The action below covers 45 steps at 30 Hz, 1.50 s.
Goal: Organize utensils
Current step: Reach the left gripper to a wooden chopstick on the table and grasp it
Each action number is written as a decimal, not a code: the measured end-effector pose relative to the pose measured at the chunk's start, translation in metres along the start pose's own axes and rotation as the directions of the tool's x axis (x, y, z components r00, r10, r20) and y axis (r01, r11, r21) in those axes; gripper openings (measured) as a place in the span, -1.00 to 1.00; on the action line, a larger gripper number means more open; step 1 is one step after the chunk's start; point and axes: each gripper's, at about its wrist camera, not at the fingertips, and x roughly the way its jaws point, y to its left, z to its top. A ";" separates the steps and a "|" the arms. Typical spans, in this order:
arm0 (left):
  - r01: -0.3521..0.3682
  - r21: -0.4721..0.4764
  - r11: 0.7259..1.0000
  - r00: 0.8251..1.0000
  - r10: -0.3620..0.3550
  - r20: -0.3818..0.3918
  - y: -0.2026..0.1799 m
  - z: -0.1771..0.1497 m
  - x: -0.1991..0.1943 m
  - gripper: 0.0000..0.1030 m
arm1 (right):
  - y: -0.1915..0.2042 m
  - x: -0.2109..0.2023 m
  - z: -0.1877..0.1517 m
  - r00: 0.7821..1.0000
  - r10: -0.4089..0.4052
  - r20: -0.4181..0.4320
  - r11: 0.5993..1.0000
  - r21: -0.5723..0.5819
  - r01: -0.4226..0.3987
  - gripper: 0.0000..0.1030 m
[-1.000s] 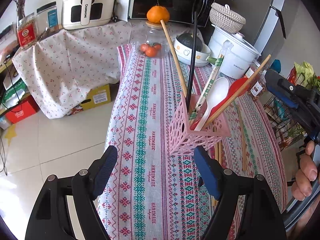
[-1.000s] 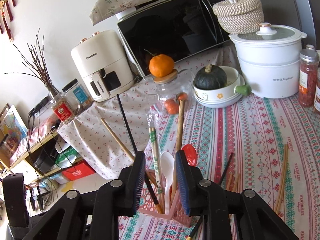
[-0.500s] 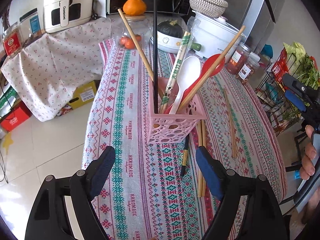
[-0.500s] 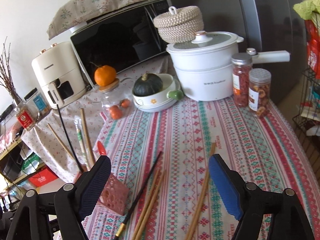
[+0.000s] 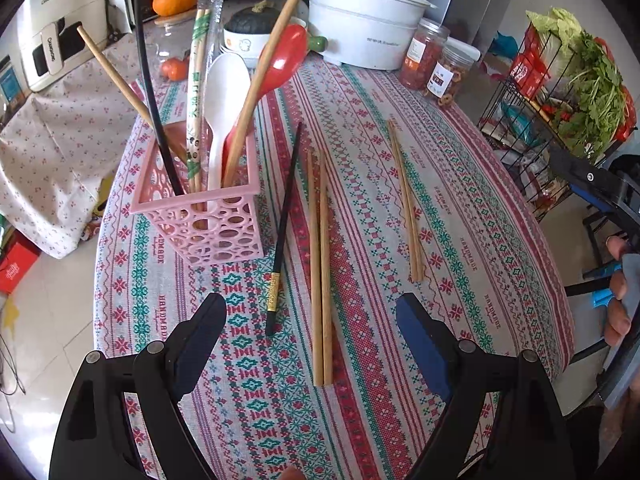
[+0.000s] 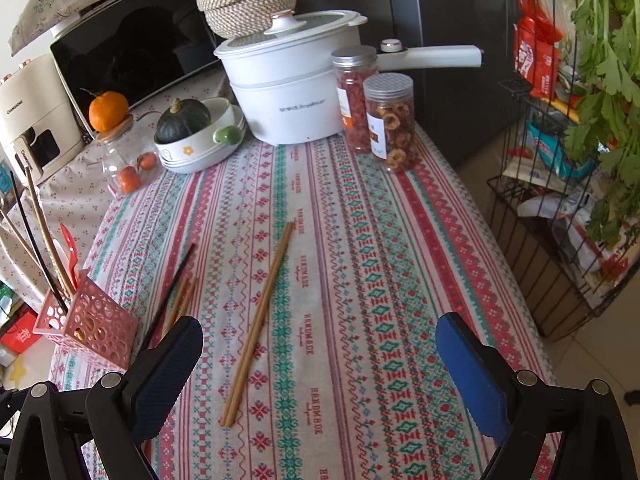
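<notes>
Right gripper: your right gripper point(image 6: 318, 354) has backed off from the pink holder point(image 5: 200, 216) since a second ago, when its jaws stood narrow over the utensils there; now they are spread wide and empty above the middle of the table point(image 6: 360, 240)
Left gripper: your left gripper point(image 5: 310, 344) has swung from facing the holder to hanging over the near edge of the table, jaws spread, nothing between them
Holder: it stands near the table's left edge, carrying a white spoon point(image 5: 224, 100), a red spoon point(image 5: 282, 64), a wrapped pair of chopsticks point(image 5: 200, 80), two wooden sticks and a black one
What that means: a drop-off looks finished, and you appear to be lining up the next pick
Left to sort: a black chopstick point(image 5: 285, 216) just beside the holder, a wooden pair point(image 5: 320, 264) next to it between the left jaws, and a thinner wooden pair point(image 5: 406, 200) nearer the table's middle
Hard to see: in the right wrist view the left finger covers the near ends of the black chopstick and the wooden pair; the holder's floor is hidden by its wall, so you cannot tell how the utensils seat; only fingertips of your right hand point(image 5: 618, 304) show at the frame's edge
</notes>
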 end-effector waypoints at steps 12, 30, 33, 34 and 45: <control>0.070 -0.110 0.991 0.997 -0.075 -0.036 -0.001 0.010 0.048 -0.67 | -0.026 0.007 -0.005 0.999 0.003 -0.049 0.999 0.032 -0.001 0.89; 0.010 -0.149 0.989 0.998 -0.018 -0.057 0.007 0.022 0.088 -0.84 | -0.003 0.018 -0.011 0.997 0.026 -0.069 0.997 -0.065 -0.031 0.88; 0.024 -0.149 0.989 0.998 -0.032 -0.054 0.011 0.022 0.089 -0.90 | -0.002 0.018 -0.010 0.997 0.032 -0.071 0.997 -0.063 -0.036 0.89; 0.025 -0.147 0.989 0.998 -0.034 -0.053 0.011 0.021 0.089 -0.91 | -0.001 0.018 -0.010 0.997 0.035 -0.070 0.998 -0.059 -0.039 0.89; 0.039 -0.111 0.993 0.992 -0.052 -0.118 0.017 -0.012 0.069 -0.98 | 0.010 0.028 -0.012 0.993 0.046 -0.109 0.997 -0.063 -0.053 0.89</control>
